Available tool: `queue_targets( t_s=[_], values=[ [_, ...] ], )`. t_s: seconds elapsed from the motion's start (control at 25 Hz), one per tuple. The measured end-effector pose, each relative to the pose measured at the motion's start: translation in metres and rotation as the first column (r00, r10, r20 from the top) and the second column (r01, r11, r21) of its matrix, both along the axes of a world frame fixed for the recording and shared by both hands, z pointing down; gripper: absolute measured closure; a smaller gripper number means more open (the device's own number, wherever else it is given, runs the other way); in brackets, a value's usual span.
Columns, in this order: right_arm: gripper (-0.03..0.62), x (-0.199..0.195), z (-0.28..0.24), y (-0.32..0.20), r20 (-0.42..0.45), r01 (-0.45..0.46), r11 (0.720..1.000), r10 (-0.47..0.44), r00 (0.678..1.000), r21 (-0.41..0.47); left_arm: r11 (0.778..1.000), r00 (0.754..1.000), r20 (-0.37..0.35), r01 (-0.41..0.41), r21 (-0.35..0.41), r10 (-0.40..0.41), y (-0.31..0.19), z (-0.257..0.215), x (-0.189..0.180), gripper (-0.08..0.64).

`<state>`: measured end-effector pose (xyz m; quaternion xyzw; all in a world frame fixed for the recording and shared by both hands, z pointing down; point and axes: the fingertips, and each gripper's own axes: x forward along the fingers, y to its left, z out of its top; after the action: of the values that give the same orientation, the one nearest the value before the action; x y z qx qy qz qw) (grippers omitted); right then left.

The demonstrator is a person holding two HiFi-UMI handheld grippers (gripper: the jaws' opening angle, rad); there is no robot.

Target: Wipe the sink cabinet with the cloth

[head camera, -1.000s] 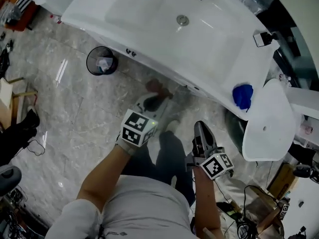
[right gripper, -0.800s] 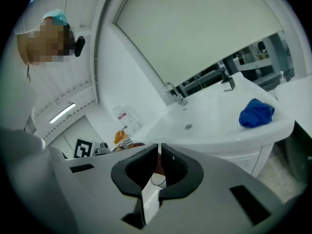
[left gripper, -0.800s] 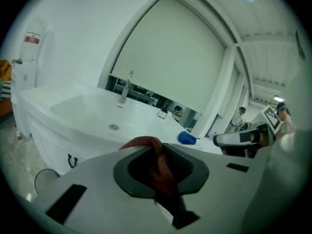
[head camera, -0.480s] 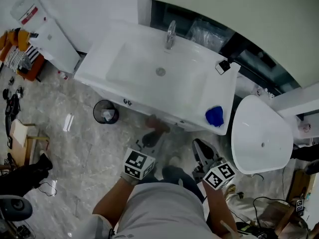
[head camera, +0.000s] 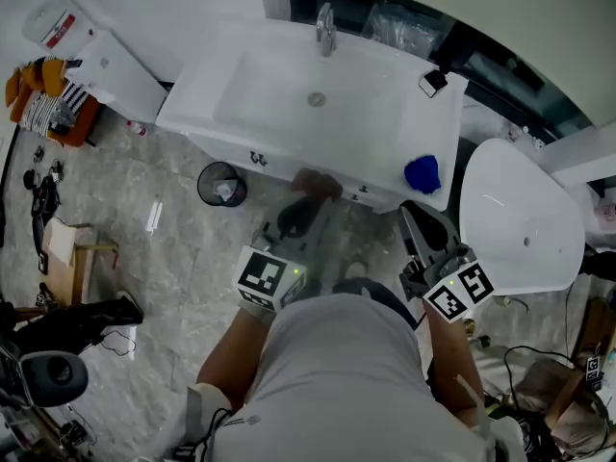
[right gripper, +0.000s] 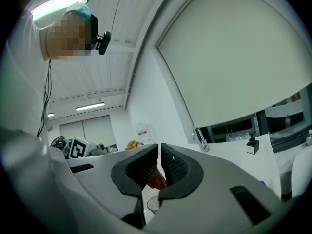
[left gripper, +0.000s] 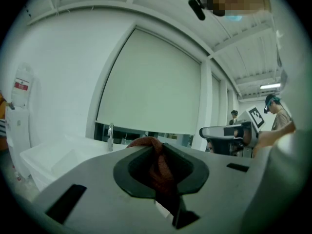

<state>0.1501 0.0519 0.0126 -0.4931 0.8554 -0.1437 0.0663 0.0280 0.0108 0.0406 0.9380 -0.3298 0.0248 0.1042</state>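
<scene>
The white sink cabinet (head camera: 231, 56) stands ahead of me, with a basin and a faucet (head camera: 325, 29). My left gripper (head camera: 306, 200) is shut on a reddish-brown cloth (head camera: 318, 183), which it holds close to the cabinet's front face below the basin. In the left gripper view the cloth (left gripper: 158, 167) is bunched between the pads of the left gripper (left gripper: 158, 150). My right gripper (head camera: 420, 216) hovers near the cabinet's right end. Its jaws are shut with nothing held. In the right gripper view the cloth (right gripper: 156, 179) shows beyond the right gripper (right gripper: 159, 152).
A blue cloth (head camera: 422, 174) lies on the counter's right end, near a small black object (head camera: 433, 83). A black waste bin (head camera: 222, 183) stands on the marble floor left of the cabinet. A white oval fixture (head camera: 525, 219) is at the right. Clutter lines the left edge.
Both grippers have moved forward toward the cabinet. The left one has carried the reddish-brown cloth up close to the cabinet front. My view has shifted, and the sink sits higher in it.
</scene>
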Motion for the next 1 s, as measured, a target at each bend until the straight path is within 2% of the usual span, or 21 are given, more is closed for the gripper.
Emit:
queue_targets(
  t_s=[0.36,1.0],
  values=[
    [0.557,-0.003,-0.015,-0.01,-0.022,0.029,0.998,-0.028,0.999,0.05,0.997,0.997,-0.012,0.073,0.018,-0.072,-0.011,-0.016,-0.01,0.511],
    [0.557,-0.004,-0.023,-0.014,0.047,0.012,0.996,-0.016,0.999,0.091,0.998,0.999,0.005,0.046,0.047,-0.046,-0.013,-0.027,-0.011,0.511]
  ],
)
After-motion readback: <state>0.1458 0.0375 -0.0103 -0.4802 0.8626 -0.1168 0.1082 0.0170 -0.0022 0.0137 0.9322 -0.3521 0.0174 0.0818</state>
